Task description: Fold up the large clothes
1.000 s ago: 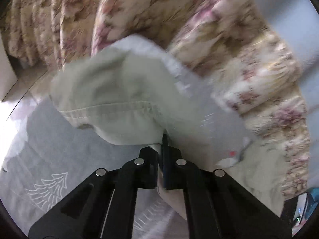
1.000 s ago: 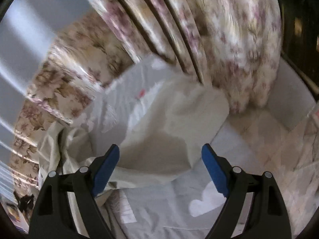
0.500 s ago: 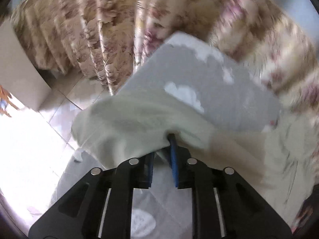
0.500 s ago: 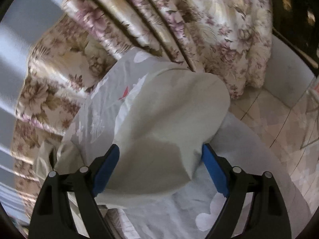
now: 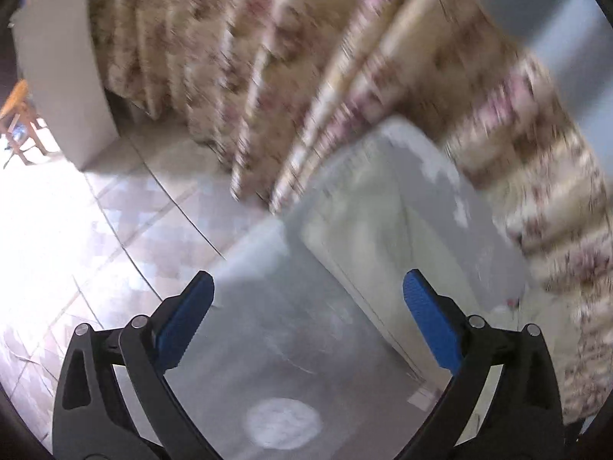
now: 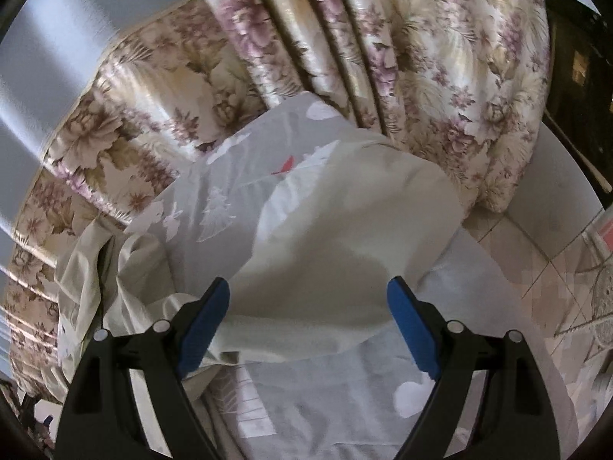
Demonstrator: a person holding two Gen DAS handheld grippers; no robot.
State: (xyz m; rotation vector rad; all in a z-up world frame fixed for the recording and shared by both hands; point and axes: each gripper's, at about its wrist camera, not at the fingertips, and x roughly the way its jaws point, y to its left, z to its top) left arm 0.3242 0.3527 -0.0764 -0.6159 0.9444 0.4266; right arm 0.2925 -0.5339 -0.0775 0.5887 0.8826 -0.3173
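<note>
A pale green garment point(image 6: 345, 237) lies folded on a bed's grey sheet point(image 6: 230, 176) printed with white shapes. My right gripper point(image 6: 308, 318) hovers open over its near edge. The cloth shows between the blue pads point(image 6: 207, 318), which do not press on it. In the blurred left wrist view the same garment point(image 5: 383, 237) lies ahead and to the right on the sheet point(image 5: 268, 326). My left gripper point(image 5: 306, 280) is off it, its jaws opening wide with only bare sheet between them.
Floral curtains point(image 5: 268, 57) point(image 6: 421, 57) hang close behind the bed. Tiled floor point(image 5: 115, 230) point(image 6: 536, 260) lies beside it, with a white cabinet point(image 5: 57, 76) and a wooden chair point(image 5: 19, 115) at far left. More pale cloth point(image 6: 115, 260) is bunched at the bed's left.
My left gripper was shut on the garment's edge; it has let go, spread wide and swung left off the cloth. The garment has settled flat. The right gripper stays open over it.
</note>
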